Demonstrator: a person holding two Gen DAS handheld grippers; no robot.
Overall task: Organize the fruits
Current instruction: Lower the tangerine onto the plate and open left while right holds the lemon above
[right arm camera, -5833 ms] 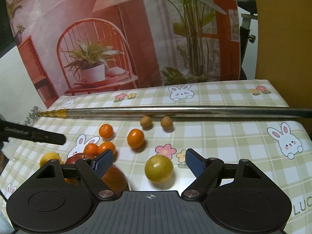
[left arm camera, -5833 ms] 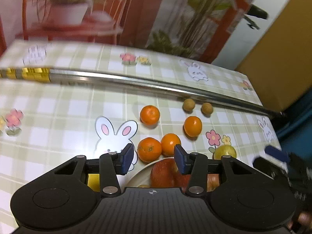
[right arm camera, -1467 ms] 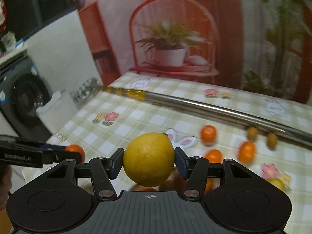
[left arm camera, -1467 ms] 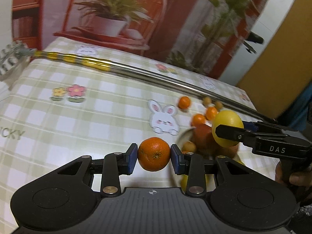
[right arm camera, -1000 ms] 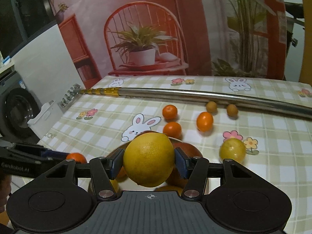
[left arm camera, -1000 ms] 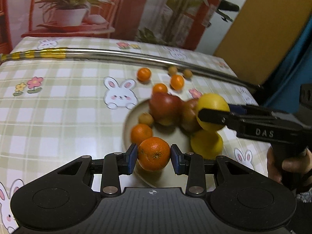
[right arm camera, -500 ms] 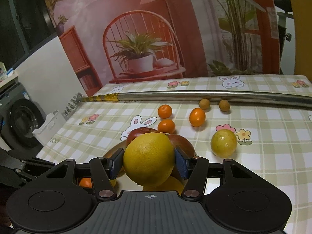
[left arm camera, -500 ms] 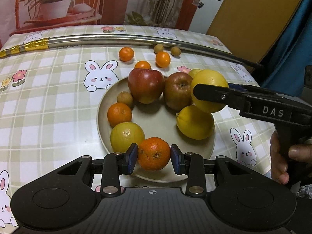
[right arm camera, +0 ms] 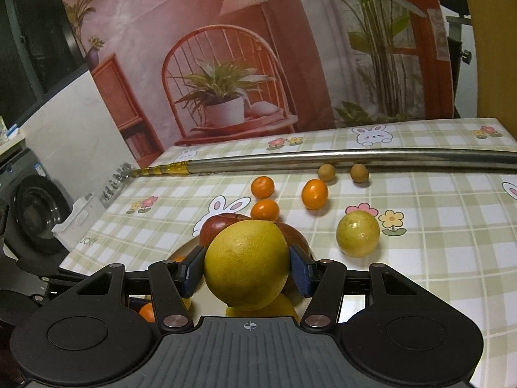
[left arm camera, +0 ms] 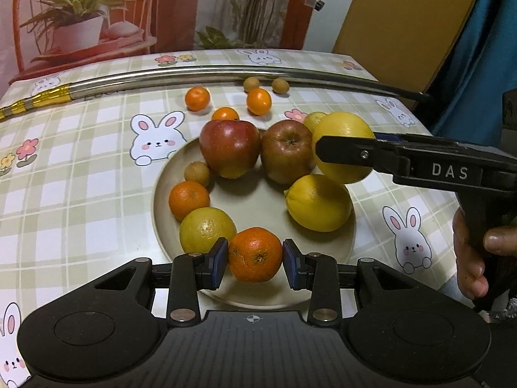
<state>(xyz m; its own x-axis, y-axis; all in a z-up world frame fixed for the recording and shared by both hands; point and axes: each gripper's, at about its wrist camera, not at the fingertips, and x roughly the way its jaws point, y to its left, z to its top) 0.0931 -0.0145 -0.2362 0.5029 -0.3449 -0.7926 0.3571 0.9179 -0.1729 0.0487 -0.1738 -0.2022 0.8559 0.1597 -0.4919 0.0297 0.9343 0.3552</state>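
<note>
The beige plate [left arm camera: 350,245] carries two apples, a red one [left arm camera: 230,148] and a browner one [left arm camera: 286,152], side by side at its far edge. It also holds one lemon [left arm camera: 318,203] on the right, one yellow-green citrus [left arm camera: 207,231] at the near left, one mandarin [left arm camera: 189,199] beside it, and one small brown longan [left arm camera: 197,173] further back.

On the checked bunny tablecloth [left arm camera: 80,177] beyond the plate lie three loose mandarins [right arm camera: 314,194], two more longans [right arm camera: 359,173] against a long steel pole [right arm camera: 323,158], and one round yellow-green fruit [right arm camera: 358,233] alone at the right.

The left gripper [left arm camera: 255,262] clamps a mandarin orange [left arm camera: 255,254] between its blue pads, held over the plate's near rim, just beside the yellow-green citrus.

The right gripper [right arm camera: 247,266] squeezes a large yellow citrus [right arm camera: 247,263] between its pads. From the left wrist camera it hangs over the plate's right far side, next to the browner apple and above the lemon.
</note>
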